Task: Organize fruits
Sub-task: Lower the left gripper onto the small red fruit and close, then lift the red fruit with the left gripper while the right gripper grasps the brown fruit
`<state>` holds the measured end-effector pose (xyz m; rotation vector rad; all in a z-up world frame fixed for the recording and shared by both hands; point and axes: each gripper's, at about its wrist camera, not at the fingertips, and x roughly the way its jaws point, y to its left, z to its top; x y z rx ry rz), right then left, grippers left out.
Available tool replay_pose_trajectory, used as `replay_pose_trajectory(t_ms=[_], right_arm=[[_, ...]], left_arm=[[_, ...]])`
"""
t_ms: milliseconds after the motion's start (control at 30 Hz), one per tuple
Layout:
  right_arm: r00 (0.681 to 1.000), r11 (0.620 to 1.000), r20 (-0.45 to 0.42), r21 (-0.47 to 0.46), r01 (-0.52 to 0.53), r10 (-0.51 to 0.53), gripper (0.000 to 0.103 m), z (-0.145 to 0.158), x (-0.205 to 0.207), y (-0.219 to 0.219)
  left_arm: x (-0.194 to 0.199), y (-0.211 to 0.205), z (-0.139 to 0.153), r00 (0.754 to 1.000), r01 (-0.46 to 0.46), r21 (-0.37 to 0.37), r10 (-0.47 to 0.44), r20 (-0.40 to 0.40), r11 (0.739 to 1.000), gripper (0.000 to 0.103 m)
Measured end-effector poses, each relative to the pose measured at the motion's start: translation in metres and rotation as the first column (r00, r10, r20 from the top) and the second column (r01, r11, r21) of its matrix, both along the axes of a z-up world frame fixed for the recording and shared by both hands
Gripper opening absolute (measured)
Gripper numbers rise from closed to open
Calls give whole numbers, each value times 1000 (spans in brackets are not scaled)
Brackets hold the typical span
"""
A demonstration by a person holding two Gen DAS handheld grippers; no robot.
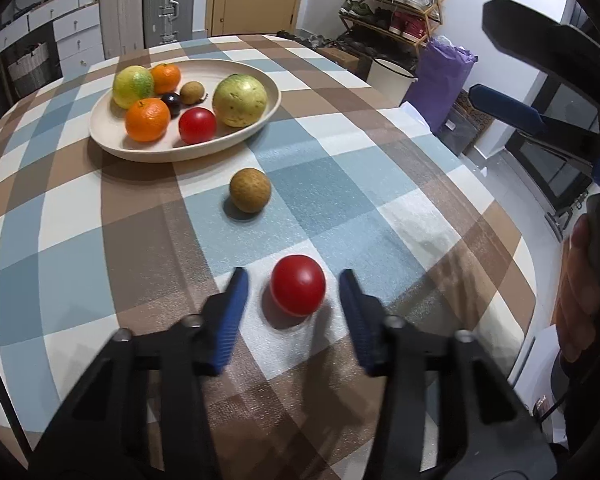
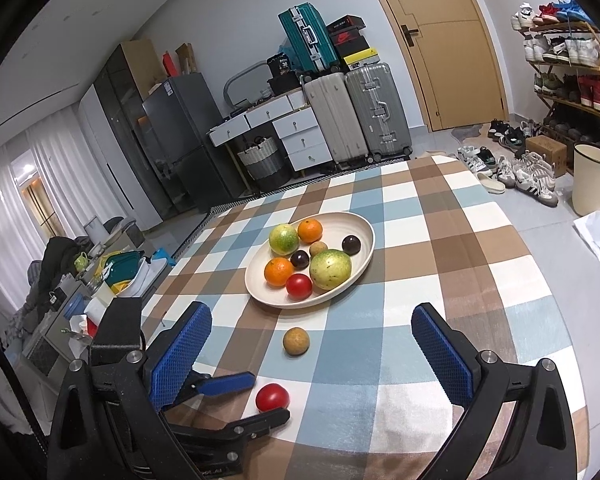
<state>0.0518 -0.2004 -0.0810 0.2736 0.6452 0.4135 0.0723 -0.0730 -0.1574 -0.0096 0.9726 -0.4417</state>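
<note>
A red tomato (image 1: 298,290) (image 2: 272,397) lies on the checked tablecloth near the table's front edge. My left gripper (image 1: 293,273) (image 2: 269,396) straddles it, one blue pad on each side; the left wrist view shows a narrow gap on both sides, so it is open. Farther in rests a round brown fruit (image 1: 250,190) (image 2: 296,341). Behind it a cream oval bowl (image 1: 112,140) (image 2: 364,232) holds oranges, green-yellow fruits, a second tomato and small dark fruits. My right gripper (image 2: 312,316) hovers open above the table with nothing between its pads.
The round table (image 2: 480,272) drops off to the floor on the right, where a cream bin (image 2: 592,184), shoes and a shoe rack (image 2: 568,68) stand. A hand (image 1: 580,280) holds the right gripper at the right edge of the left wrist view. Suitcases and drawers line the far wall.
</note>
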Motion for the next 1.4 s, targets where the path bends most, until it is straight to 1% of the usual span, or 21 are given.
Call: replay_pose_trajectory(t_ms=[33,200,300,400,633,733,933,1033,1167,1300,1367,1400], right_arm=[[1000,1000,-2,-1,1,-1,102,-1,0,0],[1000,1000,-21,9,6,-6,102,-6,1,-3],[999,1000,-40,15,6,-6,102,-12,5,-4],[998,1000,-59,26,-2,3,102,-19,11,-3],[990,999,-135,38,-28,33,102,-39,29,7],[986,999,-160,14,-38,39,102,-48,37,17],[983,995,-165,-43,-89,81,102,-59,47,38],[981,993,-169,-58,-106,95,102,-63,51,46],[977,991,-184,-64,-121,107,102,-68,57,52],[973,989,-200,-78,-129,111,98,-72,61,58],[970,987,-214,-86,-134,114,95,-75,65,62],[969,987,-219,-88,-137,114,91,-76,65,63]], left_arm=[[1,-1,-1,1000,13,-9,-13,-14,1000,25],[-2,1,1,1000,28,-47,-29,-12,998,25],[-2,8,5,1000,16,-63,-17,-13,998,25],[0,19,8,1000,2,-99,-5,-31,995,25],[5,47,13,999,-38,-136,35,-28,990,25],[7,62,15,998,-64,-158,61,-27,985,25],[13,87,16,994,-110,-188,104,-43,976,25],[15,98,13,990,-138,-208,128,-64,968,25],[17,104,9,988,-149,-211,138,-67,966,25],[19,109,7,987,-155,-213,144,-68,965,25],[19,111,5,986,-162,-215,149,-73,963,25],[19,112,5,986,-163,-218,150,-74,962,25]])
